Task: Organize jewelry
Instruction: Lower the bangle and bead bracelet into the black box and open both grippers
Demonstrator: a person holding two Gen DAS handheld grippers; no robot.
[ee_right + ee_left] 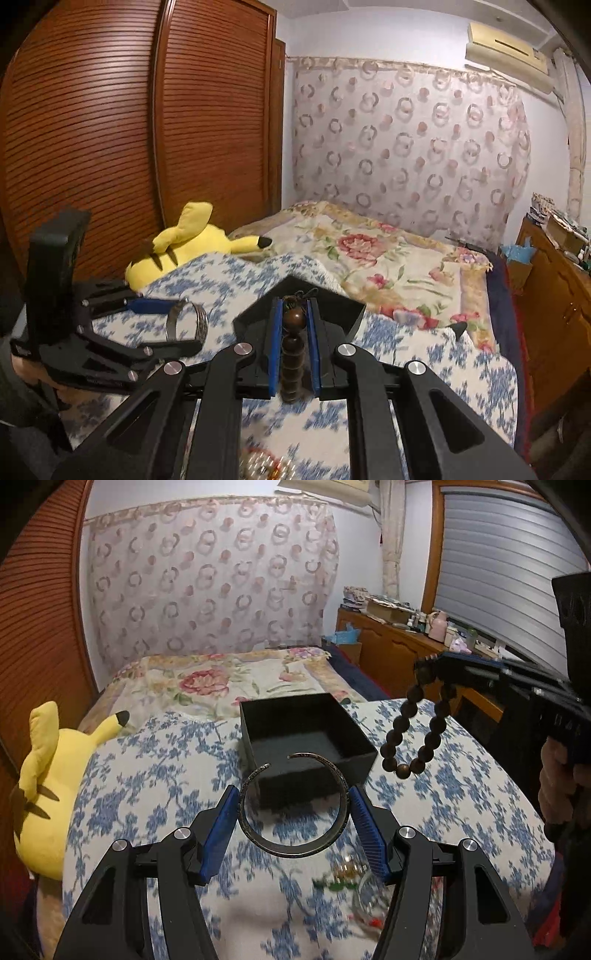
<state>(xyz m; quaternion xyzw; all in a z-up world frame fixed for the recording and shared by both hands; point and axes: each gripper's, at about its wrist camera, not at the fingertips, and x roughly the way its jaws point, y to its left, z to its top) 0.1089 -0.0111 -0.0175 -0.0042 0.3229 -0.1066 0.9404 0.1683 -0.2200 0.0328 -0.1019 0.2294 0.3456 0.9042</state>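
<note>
Box [303,734] on the quilt [147,775], plush toy [48,786] to its left.

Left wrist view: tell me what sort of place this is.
Most likely a home bedroom: a bed under a floral quilt, a brown louvred wooden wardrobe beside it, and a yellow plush toy lying on the blue-flowered white cover.

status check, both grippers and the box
Left gripper shut on metal cuff. Right gripper shut on bead bracelet. Black box open, unobstructed.
</note>
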